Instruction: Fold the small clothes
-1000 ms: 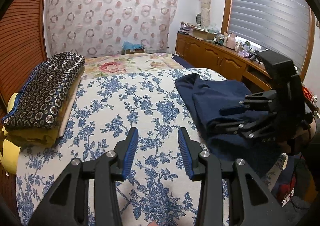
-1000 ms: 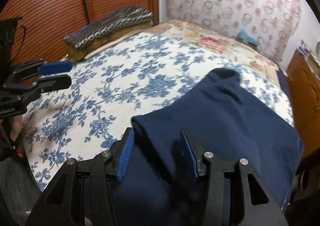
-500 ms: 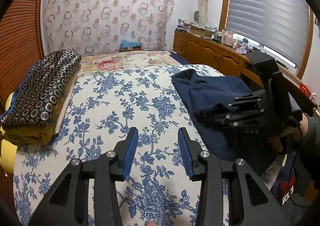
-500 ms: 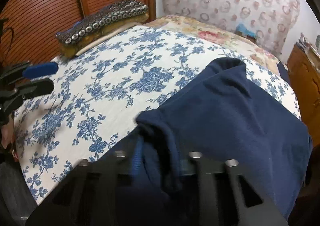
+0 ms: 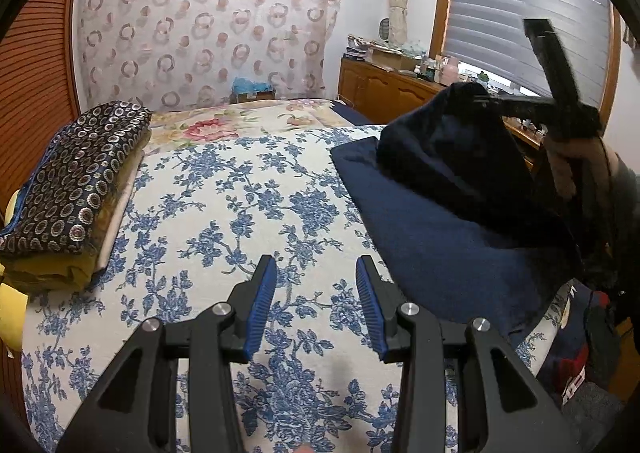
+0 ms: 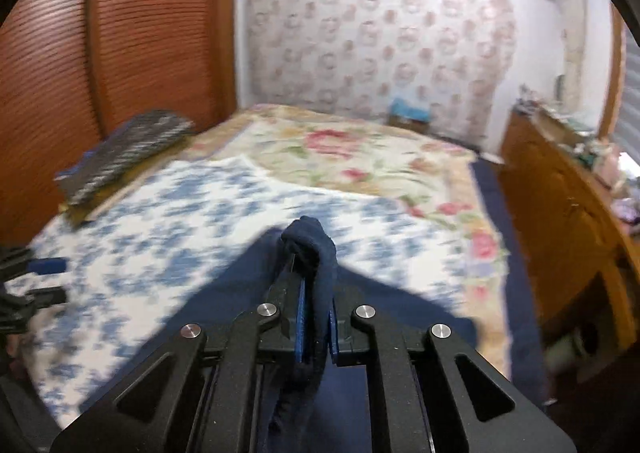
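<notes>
Two grippers: your right gripper (image 6: 316, 317) jaws are closing, pinching the navy garment (image 6: 308, 249) at 12 o'clock; your left gripper (image 5: 316, 305) hovers half-open, holding nothing, over the floral bedsheet (image 5: 224, 205).

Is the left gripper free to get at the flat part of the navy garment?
Probably yes: the left gripper is open and empty, with only bare floral bedspread between it and the navy garment.

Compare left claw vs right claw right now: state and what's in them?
Left claw stands open with nothing between its blue pads, only the floral bedspread below; right claw is closing, pinched on a fold of the navy garment. Left claw hangs low over the bed; right claw is raised, lifting the garment's edge off the bedspread. Both share black fingers with ribbed blue pads.
</notes>
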Motion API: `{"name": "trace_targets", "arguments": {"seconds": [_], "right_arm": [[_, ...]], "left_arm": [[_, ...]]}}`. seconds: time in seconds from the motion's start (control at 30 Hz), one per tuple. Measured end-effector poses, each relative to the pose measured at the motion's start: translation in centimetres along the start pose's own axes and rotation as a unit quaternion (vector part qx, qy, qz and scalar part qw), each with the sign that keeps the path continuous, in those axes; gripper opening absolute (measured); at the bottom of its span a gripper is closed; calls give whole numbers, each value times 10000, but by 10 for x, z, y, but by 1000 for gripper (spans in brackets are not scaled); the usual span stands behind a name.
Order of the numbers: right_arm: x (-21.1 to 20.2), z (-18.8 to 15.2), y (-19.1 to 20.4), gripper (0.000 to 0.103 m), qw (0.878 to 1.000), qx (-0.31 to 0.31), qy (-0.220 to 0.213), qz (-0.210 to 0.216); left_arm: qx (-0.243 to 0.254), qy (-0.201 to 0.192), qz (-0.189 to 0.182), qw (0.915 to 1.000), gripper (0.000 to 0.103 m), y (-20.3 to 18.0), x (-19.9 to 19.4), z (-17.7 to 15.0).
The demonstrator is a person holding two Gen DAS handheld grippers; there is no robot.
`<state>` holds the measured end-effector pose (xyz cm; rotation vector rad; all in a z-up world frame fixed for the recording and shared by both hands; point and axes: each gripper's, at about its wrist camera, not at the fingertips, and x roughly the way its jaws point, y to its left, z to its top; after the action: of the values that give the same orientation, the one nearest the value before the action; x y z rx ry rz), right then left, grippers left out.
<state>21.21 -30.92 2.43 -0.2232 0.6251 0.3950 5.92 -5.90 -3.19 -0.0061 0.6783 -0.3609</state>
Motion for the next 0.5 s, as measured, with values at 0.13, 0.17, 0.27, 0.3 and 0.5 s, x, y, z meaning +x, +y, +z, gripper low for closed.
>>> {"name": "trace_targets", "arguments": {"seconds": [0.13, 0.17, 0.27, 0.3, 0.5], "right_arm": [[23, 0, -44, 6, 9973, 105, 307, -658], [29, -2, -53, 6, 9962, 150, 393, -760], [56, -14, -80, 6, 9904, 342, 725, -1123], [60, -20, -86, 6, 9891, 436, 807, -1155], [67, -37, -102, 34, 9787, 879, 1105, -1492]], "left_arm": [[50, 64, -76, 9999, 39, -7, 4, -2], [64, 83, -98, 9999, 39, -9, 5, -3], [113, 142, -161, 9997, 39, -14, 8, -5], [130, 164, -176, 9996, 39, -16, 9, -6], [201, 258, -270, 9991, 39, -24, 13, -8]]}}
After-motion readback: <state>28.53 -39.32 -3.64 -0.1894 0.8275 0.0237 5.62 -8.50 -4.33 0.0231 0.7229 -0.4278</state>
